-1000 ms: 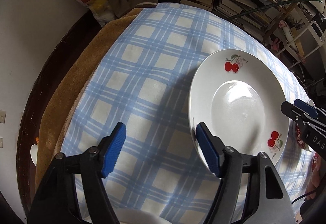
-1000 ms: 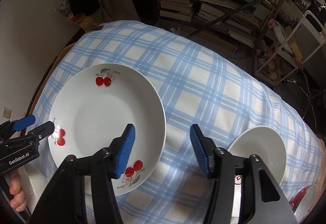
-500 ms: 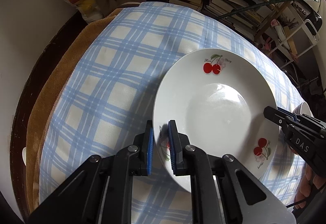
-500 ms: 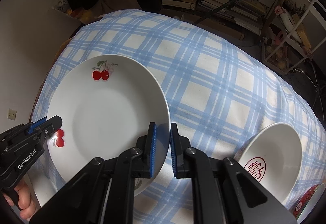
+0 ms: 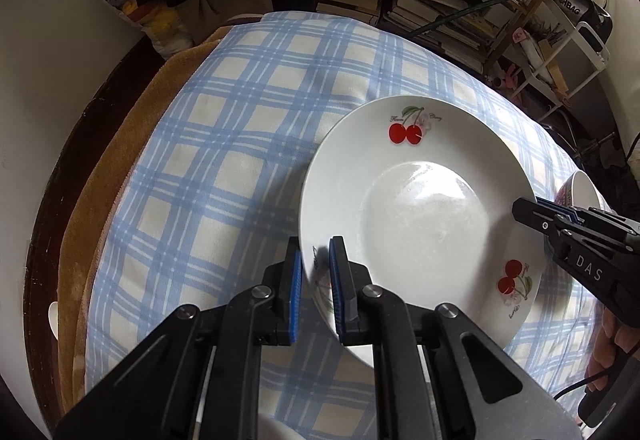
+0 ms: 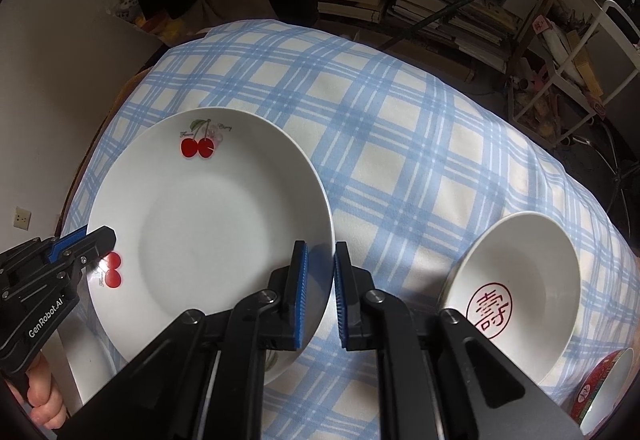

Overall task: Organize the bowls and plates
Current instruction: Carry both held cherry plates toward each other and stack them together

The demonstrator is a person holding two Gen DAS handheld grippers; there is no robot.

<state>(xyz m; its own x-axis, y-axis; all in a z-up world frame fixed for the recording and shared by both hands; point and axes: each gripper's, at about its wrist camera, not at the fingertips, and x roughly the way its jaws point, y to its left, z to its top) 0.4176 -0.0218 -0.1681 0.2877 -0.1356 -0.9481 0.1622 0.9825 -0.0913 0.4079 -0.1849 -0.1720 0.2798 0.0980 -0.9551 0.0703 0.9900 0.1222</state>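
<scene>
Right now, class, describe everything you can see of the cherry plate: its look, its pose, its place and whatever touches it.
The cherry plate is round, white and glossy, seemingly ceramic, with a wide rim, a shallow well and red cherry prints on the rim. It sits over the blue checked tablecloth; whether it is lifted cannot be told. The left gripper pinches its left rim, the right gripper its right rim. A white bowl with a red seal lies apart to its right.

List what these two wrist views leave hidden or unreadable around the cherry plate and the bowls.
- Cherry plate, left wrist view: near rim and third cherry print hidden by the left gripper.
- Red-patterned bowl, right wrist view: cut off by the frame edge.
- White bowl with red seal: near rim hidden behind the right gripper.
- Small lettering beside the cherries: too small to read.
</scene>
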